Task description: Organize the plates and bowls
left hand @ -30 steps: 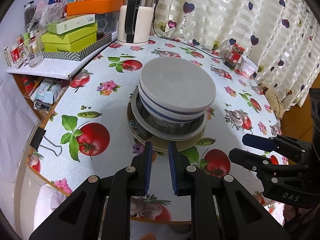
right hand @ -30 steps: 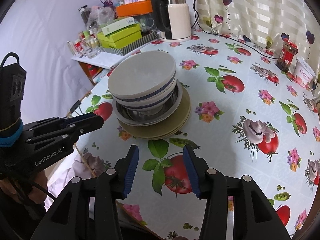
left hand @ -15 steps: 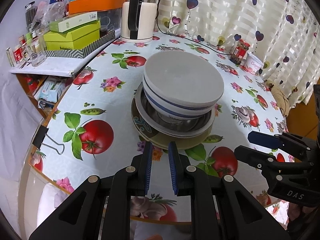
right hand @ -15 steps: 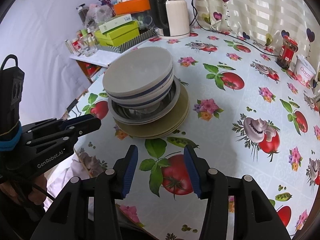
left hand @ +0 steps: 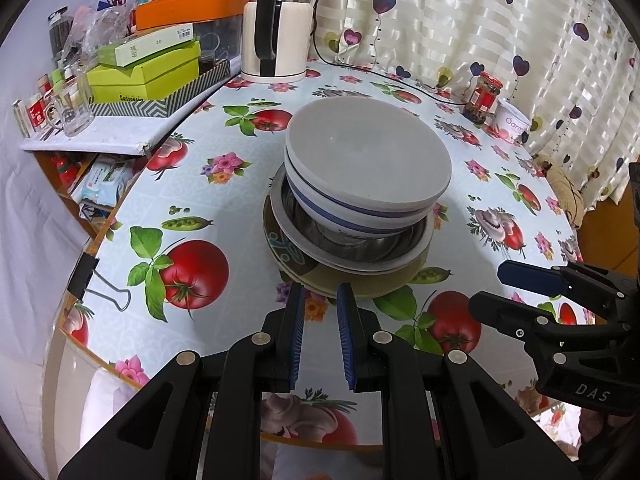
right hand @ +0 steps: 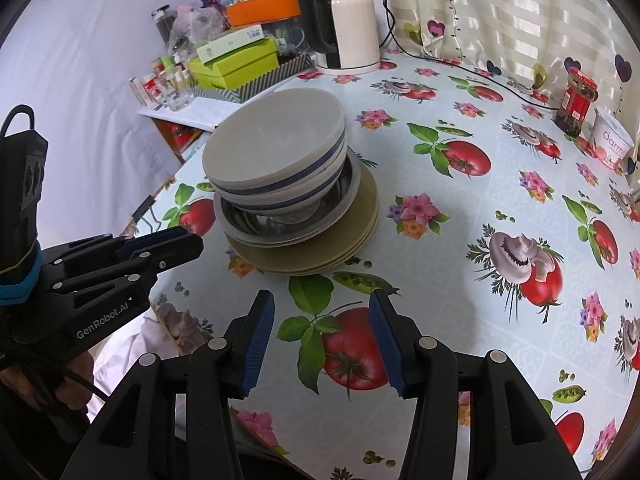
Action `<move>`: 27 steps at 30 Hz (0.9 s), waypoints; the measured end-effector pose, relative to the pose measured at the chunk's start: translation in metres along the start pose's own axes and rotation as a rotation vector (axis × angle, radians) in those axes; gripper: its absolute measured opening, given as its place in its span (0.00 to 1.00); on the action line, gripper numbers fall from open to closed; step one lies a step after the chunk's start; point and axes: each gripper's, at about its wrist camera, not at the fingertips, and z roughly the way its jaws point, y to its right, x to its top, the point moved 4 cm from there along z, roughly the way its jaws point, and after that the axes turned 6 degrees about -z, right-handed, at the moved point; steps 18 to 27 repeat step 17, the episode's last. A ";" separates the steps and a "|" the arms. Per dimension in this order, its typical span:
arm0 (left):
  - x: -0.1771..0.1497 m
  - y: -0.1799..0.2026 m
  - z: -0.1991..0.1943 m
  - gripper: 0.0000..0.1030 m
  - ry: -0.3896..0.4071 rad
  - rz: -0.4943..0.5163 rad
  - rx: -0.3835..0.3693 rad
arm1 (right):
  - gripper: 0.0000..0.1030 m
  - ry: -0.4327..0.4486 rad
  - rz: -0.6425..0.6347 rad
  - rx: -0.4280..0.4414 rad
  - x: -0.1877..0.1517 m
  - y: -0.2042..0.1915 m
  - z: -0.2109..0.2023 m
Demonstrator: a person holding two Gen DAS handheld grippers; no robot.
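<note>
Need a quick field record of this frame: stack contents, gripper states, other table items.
stack: two blue-striped bowls nested, on a steel dish, on a white plate, on olive plates
stack place: near the table edge, upright
left gripper: narrow gap, empty, just short of the olive plates
right gripper: open wide, empty, apart from the stack
kettle: far side of the table
jar: far right, beside a tub
boxes: on the side shelf
</note>
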 end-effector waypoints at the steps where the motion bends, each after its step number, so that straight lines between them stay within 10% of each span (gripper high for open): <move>1: 0.000 0.000 0.001 0.16 -0.001 0.000 0.000 | 0.48 -0.001 0.001 0.000 0.000 0.000 0.001; 27: -0.001 -0.001 0.005 0.16 0.005 0.008 0.017 | 0.48 -0.022 0.002 0.005 0.000 -0.001 0.009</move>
